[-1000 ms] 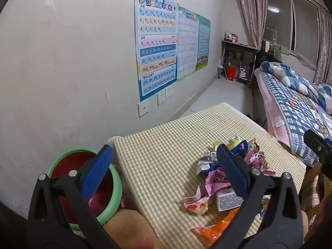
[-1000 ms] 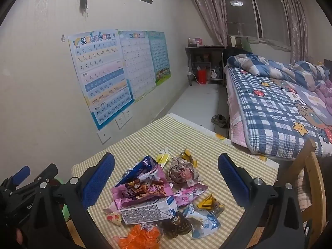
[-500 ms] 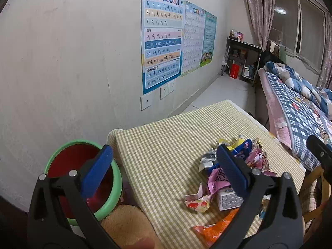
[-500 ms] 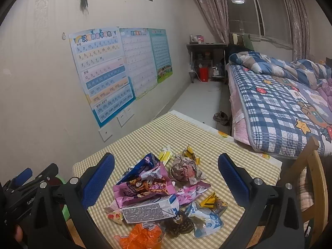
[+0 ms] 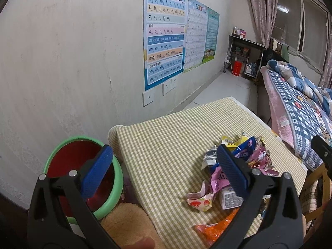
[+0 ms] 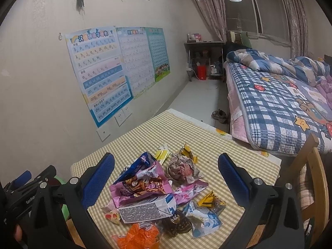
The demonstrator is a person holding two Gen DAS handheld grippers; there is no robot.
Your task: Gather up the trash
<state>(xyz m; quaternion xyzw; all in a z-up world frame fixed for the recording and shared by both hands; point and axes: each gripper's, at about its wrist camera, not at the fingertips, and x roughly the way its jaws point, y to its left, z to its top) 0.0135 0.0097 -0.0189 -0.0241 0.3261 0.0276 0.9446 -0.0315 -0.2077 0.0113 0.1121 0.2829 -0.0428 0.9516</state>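
1. Left gripper [image 5: 164,166], black frame with blue ribbed finger pads: fingers spread wide, nothing between them, no contact with anything. One pad [image 5: 96,171] shows over the bin, the other over the near edge of the trash heap.
2. Right gripper [image 6: 165,179], same build: fingers spread wide, holding nothing, raised above the heap, which shows in the gap between the pads [image 6: 233,179].
3. Heap of crumpled snack wrappers and packets [image 6: 157,191], the trash: lies on the table near its front edge. Items, touching or overlapping:
   - pink foil snack bag with printed picture [image 6: 141,186], centre;
   - blue and purple foil bag [image 6: 137,165], behind the pink bag;
   - white flattened carton with a block of small print [image 6: 147,209], in front of the pink bag;
   - orange crinkled plastic packet [image 6: 139,236], nearest the camera;
   - brownish crumpled paper ball [image 6: 182,169], right of the pink bag;
   - yellow wrappers [image 6: 161,153], far side;
   - pale blue and white packet [image 6: 204,219], front right.
4. Table with a yellow-and-white checked cloth [image 5: 176,137]: bears the heap; far half bare.
5. Round bin with green rim and red inside [image 5: 68,157]: stands beside the table's left end, lower than the tabletop, against the wall.
6. Tan fuzzy cushion [image 5: 124,224]: just beside the bin, at the table's near corner.
7. Wooden chair [image 6: 317,178]: at the table's right side.
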